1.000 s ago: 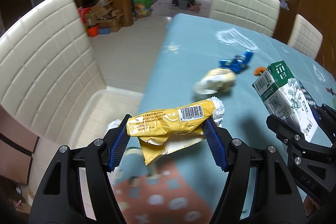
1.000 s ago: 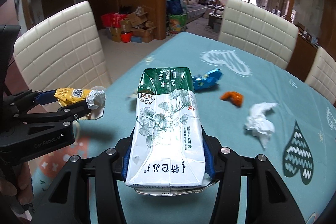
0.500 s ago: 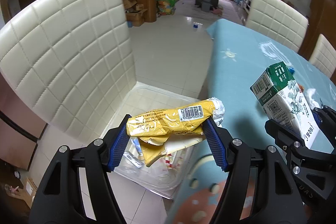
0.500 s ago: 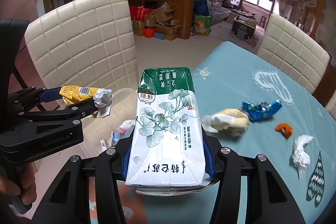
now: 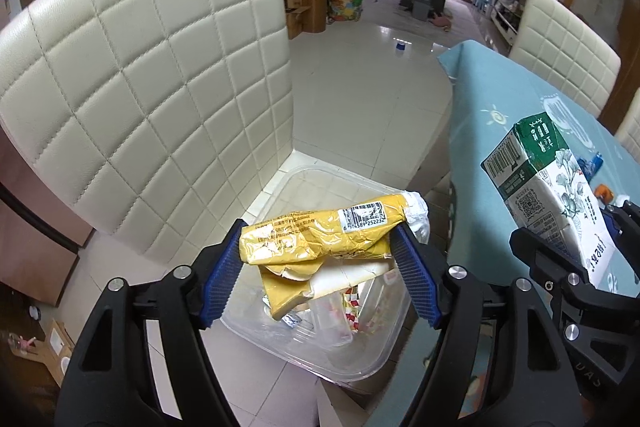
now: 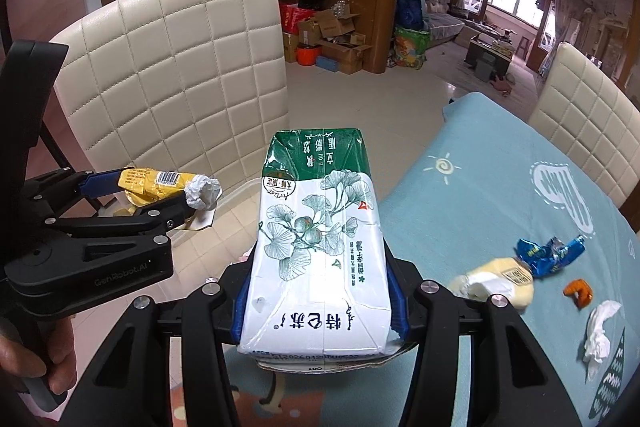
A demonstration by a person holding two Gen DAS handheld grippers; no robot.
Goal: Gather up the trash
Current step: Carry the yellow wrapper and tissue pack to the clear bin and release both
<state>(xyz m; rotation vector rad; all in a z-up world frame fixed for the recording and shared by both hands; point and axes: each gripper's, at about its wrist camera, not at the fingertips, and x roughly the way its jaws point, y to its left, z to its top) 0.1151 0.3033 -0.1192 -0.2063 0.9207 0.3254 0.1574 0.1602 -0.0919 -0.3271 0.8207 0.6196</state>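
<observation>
My left gripper [image 5: 318, 231] hangs over a clear plastic bin [image 5: 304, 171] on the floor. A crumpled yellow wrapper [image 5: 316, 237] with a white end spans its blue pads [image 5: 222, 279]. The jaws are opening, and the wrapper still touches both pads. Several pieces of trash lie in the bin. My right gripper [image 6: 320, 267] is shut on a green-and-white milk carton [image 6: 320, 227] and holds it above the table's left edge, right of the bin. The right wrist view shows the left gripper [image 6: 160, 195] at the left. The carton [image 5: 540, 187] also shows in the left wrist view.
A cream quilted chair [image 5: 140, 87] stands close behind the bin. On the teal tablecloth [image 6: 480, 187] lie a blue wrapper [image 6: 548, 253], a pale yellow wrapper [image 6: 496, 283], an orange scrap [image 6: 578, 293] and a white tissue [image 6: 598, 331]. A hand [image 6: 52, 367] grips the left handle.
Both grippers have swung left, from over the table to the bin beside the chair, each carrying its load. The left jaws stand slightly wider than before.
</observation>
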